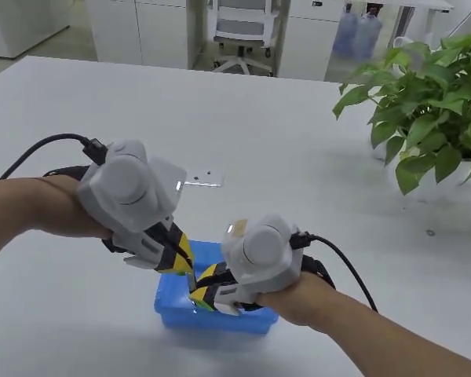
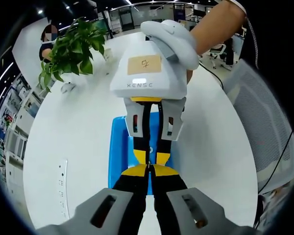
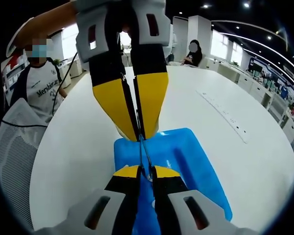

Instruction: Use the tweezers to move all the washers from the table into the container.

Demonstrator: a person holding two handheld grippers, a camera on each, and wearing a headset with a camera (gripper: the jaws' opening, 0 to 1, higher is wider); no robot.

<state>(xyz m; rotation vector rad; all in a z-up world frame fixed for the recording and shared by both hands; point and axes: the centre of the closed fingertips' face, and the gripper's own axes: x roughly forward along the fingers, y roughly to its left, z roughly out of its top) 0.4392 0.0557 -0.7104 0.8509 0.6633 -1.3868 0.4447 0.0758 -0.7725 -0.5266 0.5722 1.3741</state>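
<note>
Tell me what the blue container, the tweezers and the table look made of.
The container: probably moulded plastic, solid blue and smooth, with a soft sheen.
The tweezers: likely metal, with thin dark blades; the finish is too small to judge.
The table: white, smooth and matte, perhaps laminate; the core is hidden.

1. In the head view, the container (image 1: 173,310) floor is mostly hidden by the left gripper (image 1: 182,259) and right gripper (image 1: 204,297).
2. The tweezers (image 3: 143,152) tips cannot be made out between the right gripper's jaws.
3. The plant (image 1: 432,118) is cut off by the right edge.
</note>
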